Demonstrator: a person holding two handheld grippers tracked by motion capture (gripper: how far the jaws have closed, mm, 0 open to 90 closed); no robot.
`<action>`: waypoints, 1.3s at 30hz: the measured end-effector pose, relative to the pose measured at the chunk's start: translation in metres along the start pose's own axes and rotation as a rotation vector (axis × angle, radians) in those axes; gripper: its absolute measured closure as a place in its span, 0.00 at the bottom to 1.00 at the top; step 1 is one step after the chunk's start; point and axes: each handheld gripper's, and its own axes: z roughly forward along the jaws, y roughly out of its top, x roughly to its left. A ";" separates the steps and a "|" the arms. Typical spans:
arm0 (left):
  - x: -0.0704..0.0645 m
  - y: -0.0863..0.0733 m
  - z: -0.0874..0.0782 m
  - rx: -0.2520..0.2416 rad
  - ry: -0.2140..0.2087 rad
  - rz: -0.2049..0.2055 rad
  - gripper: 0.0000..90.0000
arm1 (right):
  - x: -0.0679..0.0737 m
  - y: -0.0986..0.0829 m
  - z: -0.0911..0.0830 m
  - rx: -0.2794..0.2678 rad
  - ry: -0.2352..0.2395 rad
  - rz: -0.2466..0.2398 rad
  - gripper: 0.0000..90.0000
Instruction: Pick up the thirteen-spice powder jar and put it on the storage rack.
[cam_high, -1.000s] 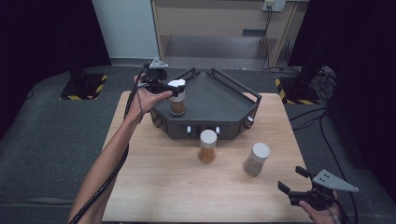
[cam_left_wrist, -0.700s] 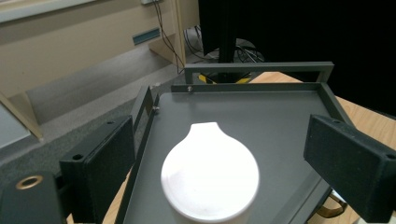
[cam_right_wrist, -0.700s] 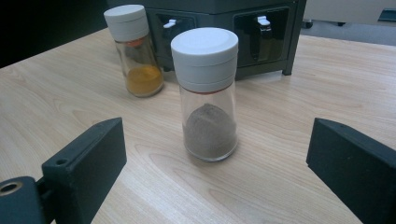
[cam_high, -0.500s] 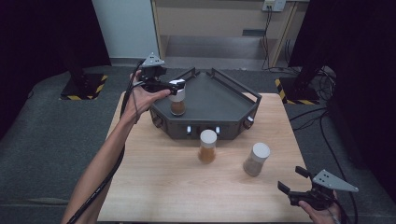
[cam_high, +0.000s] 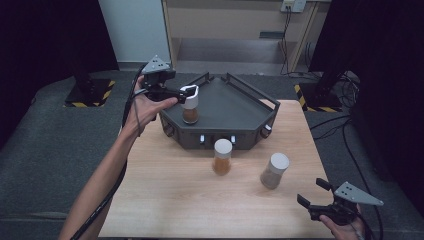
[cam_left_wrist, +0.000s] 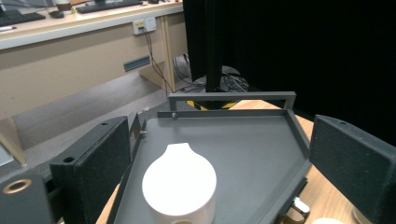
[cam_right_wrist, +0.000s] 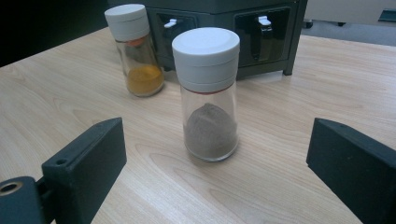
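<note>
A dark grey tray (cam_high: 235, 102) stands at the table's far middle. On its left part is a brown spice jar (cam_high: 190, 114) with a white cap (cam_left_wrist: 180, 186). My left gripper (cam_high: 188, 94) reaches in from the left at cap height, open, with the cap low between its jaws and gaps on both sides. An orange spice jar (cam_high: 222, 157) and a grey-brown spice jar (cam_high: 274, 171) stand on the wood in front of the tray. My right gripper (cam_high: 312, 192) is open near the front right corner. It faces the grey-brown jar (cam_right_wrist: 210, 93), with the orange jar (cam_right_wrist: 135, 51) behind it to the left.
The tray has raised rails (cam_left_wrist: 231, 96) at its far side and buttons on its front panel (cam_right_wrist: 259, 21). Light wooden tabletop (cam_high: 165, 185) lies bare at the front left. Grey floor and black curtains surround the table.
The left hand and gripper have shifted slightly left and back at the brown jar, which stays on the tray. The right gripper has not moved.
</note>
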 end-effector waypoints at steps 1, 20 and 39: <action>-0.001 -0.001 -0.001 -0.003 -0.004 0.001 0.06 | 0.000 0.000 0.000 0.000 0.000 0.000 0.06; -0.007 -0.024 -0.033 -0.054 -0.063 0.009 0.06 | 0.000 0.000 0.000 0.000 0.000 0.003 0.06; -0.020 -0.065 -0.055 -0.086 -0.143 0.002 0.06 | 0.001 0.001 0.001 0.007 0.000 0.002 0.06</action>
